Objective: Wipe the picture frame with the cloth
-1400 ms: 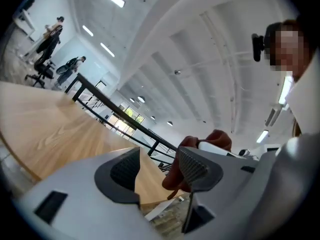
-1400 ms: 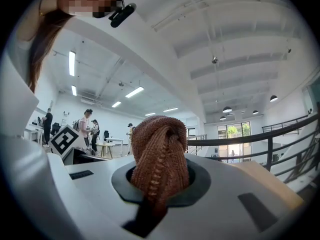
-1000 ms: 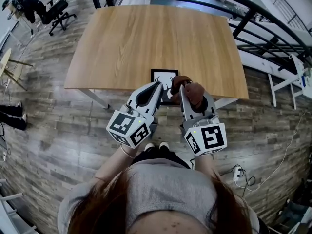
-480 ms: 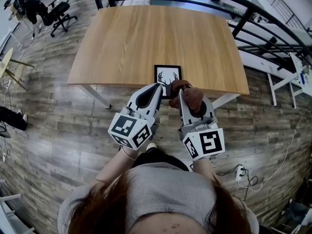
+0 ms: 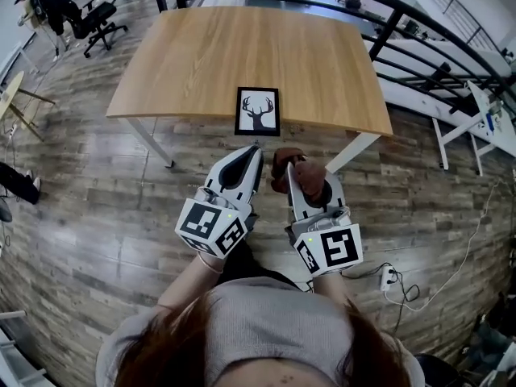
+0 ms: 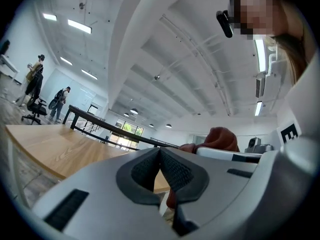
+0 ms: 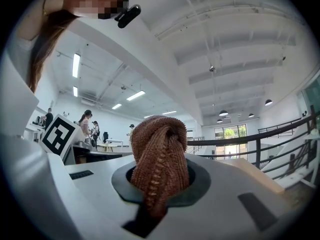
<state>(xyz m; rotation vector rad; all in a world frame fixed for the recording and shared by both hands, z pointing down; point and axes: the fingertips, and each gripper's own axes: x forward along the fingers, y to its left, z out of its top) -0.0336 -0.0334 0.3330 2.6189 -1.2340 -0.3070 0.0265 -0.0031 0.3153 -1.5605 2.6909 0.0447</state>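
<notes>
A black picture frame with a deer-antler print lies flat near the front edge of the wooden table. Both grippers hang over the floor, short of the table and apart from the frame. My left gripper is shut with nothing in it; in the left gripper view its ribbed pads meet. My right gripper is shut on a bunched brown knitted cloth. In the right gripper view the cloth bulges up between the jaws. The cloth also shows in the left gripper view.
A black railing runs behind and to the right of the table. An office chair stands at far left. A power strip with cables lies on the wooden floor at right. People stand far off in the room.
Both grippers have drawn back from the table edge toward the person. The frame, partly covered by the grippers and cloth before, now lies fully in view.
</notes>
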